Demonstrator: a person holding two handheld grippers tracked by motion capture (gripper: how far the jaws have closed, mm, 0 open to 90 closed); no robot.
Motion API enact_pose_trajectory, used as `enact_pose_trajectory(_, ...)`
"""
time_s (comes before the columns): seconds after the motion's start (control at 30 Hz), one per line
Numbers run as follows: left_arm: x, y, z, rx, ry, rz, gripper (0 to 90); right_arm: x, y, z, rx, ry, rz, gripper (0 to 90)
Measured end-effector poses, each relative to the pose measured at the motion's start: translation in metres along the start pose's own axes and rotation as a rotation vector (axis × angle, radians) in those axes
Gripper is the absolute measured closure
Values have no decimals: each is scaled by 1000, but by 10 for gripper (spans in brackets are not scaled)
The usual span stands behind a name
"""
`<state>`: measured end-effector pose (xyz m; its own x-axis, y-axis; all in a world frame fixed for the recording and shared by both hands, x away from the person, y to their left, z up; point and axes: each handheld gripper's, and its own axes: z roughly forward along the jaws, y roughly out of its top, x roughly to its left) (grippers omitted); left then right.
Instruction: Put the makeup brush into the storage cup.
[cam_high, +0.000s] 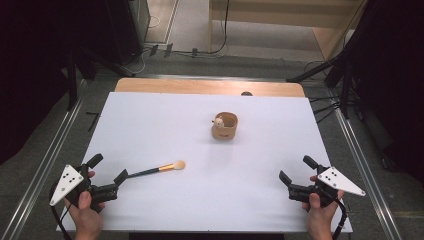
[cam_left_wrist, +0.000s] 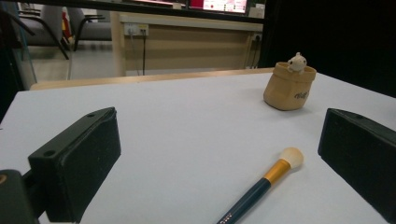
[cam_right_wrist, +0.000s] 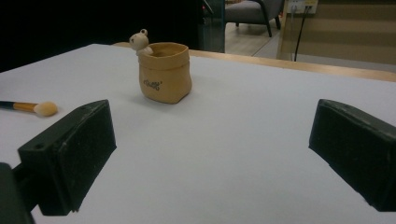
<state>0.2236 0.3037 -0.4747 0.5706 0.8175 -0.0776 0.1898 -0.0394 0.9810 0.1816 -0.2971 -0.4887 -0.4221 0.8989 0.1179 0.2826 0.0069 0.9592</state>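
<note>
Two hands enter at the near table edge in the high view, each holding a two-jaw gripper. Left gripper (cam_high: 109, 172), at the near left corner: jaws spread wide, nothing between them, aimed toward the table's middle. Right gripper (cam_high: 295, 169), at the near right corner: jaws likewise spread and empty, aimed inward and away from the person. Both carry a grey three-cornered plate on top.

Makeup brush (cam_high: 155, 169): lies flat on the white table (cam_high: 165, 130), left of centre and toward the near side. Its long axis runs nearly across the table with a slight tilt, the dark handle end close to the left gripper's inner jaw and the pale bristle head pointing right and a little away from the person. A gold band joins handle and head. In the left gripper view the brush (cam_left_wrist: 261, 186) lies between the two open jaws, touching neither, its head directed up and to the right toward the pot (cam_left_wrist: 288, 86).

Tan pot (cam_high: 225, 126): stands upright beyond the table's centre, well apart from the brush and from both grippers. A small pale animal figure perches on its rim. In the right gripper view the pot (cam_right_wrist: 164, 73) shows small dark lettering on its side, with the brush head (cam_right_wrist: 45, 108) lying to its left.
</note>
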Motion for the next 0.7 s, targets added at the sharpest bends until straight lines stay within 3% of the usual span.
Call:
enact_pose_trajectory(0.3, -4, 10, 9, 29, -69, -22, 40, 3, 2, -1, 0, 4, -5, 34)
enact_pose_trajectory(0.4, -7, 15, 17, 58, -90, -7, 49, 3, 3, -1, 2, 7, -2, 36)
enact_pose_trajectory(0.5, -10, 21, 28, 117, -117, 6, 64, 4, 3, 2, 10, 13, -3, 45)
enact_pose_trajectory(0.7, -12, 28, 40, 160, -173, 7, 80, 6, 4, 3, 20, 21, -22, 57)
